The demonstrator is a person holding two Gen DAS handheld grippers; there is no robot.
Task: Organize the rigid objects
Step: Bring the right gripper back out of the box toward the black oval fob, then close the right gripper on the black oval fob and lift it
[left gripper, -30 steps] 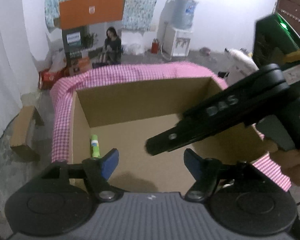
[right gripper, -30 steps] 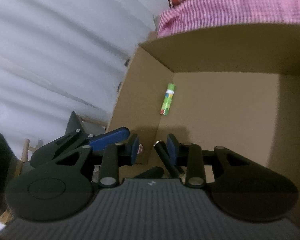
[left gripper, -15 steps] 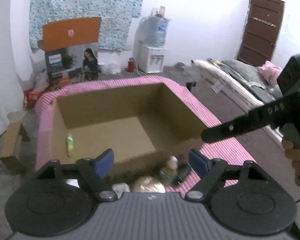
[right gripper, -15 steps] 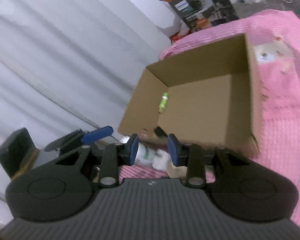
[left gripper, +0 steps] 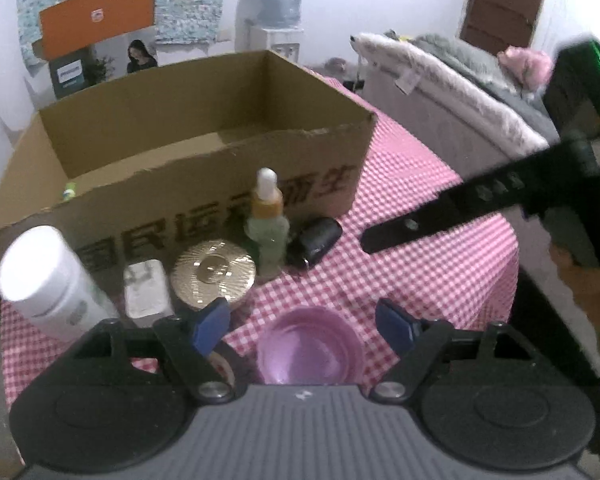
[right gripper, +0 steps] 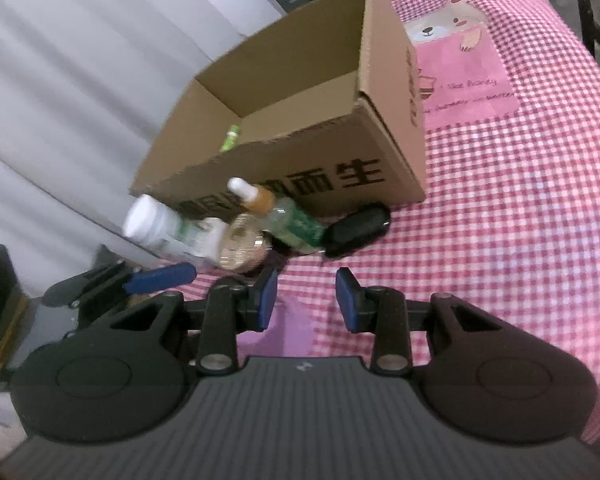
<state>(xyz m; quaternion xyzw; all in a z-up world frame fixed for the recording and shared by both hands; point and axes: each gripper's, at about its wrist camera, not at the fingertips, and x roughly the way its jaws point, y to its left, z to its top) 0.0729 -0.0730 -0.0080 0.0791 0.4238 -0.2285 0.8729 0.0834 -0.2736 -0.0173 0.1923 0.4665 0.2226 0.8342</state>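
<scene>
Your left hand-held gripper (left gripper: 302, 322) is spread, jaws closing, nothing pinched; a pink bowl (left gripper: 311, 346) sits on the table (left gripper: 420, 264) just below the gap. Your right hand-held gripper (right gripper: 307, 300) is narrowly parted and empty. Against the box (left gripper: 204, 184) stand a white bottle (left gripper: 48, 280), charger (left gripper: 146, 288), gold lid (left gripper: 213, 272), dropper bottle (left gripper: 267, 220) and black fob (left gripper: 318, 240). A green tube (right gripper: 231, 138) lies inside the box.

L gripper (left gripper: 302, 326) tilts steeply down, jaws wide w/ nothing gripped, now closing a bit. R gripper (right gripper: 307, 300) also tilts down, jaws narrow but apart, empty. R hand (left gripper: 584, 280) wraps its handle, off to the L claw's right.
</scene>
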